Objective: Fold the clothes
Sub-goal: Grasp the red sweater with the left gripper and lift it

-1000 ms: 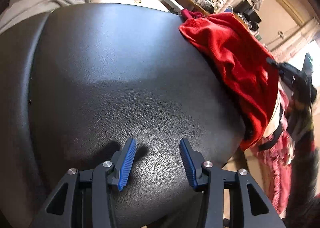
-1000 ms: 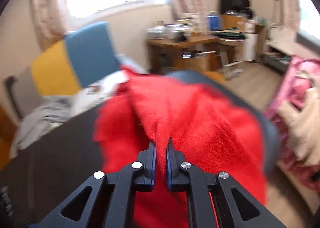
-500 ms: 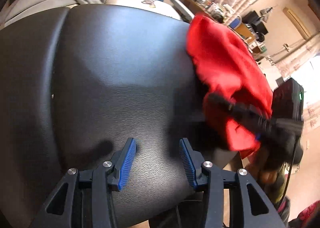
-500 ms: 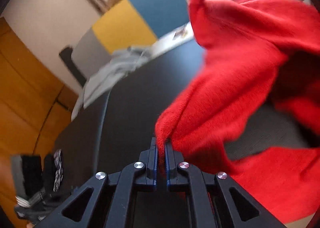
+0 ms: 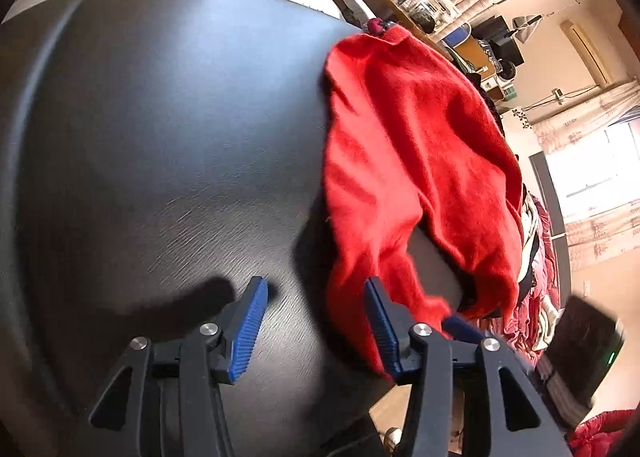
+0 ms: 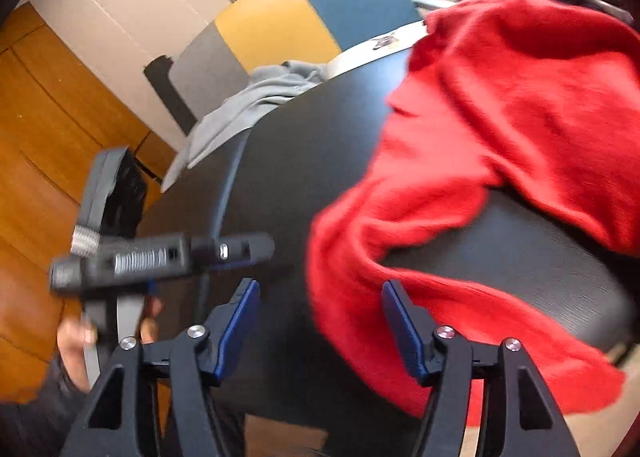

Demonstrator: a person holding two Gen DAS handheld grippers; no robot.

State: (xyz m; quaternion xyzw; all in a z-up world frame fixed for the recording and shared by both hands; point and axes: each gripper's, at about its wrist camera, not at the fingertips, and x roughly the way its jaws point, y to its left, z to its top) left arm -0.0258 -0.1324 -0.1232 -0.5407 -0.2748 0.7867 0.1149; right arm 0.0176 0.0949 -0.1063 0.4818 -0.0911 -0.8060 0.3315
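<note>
Your right gripper (image 6: 320, 321) is opening its blue fingers (image 6: 400, 325) wide — the red sweater (image 6: 500, 129) lies partly between them, but they do not press it. Your left gripper (image 5: 314, 321) is opening too, with a red fold by its right finger. The sweater is spread over the right half of the black worktop (image 5: 160, 137), hanging off the edge. A grey cloth (image 6: 256, 97) sits upper left — far side.
</note>
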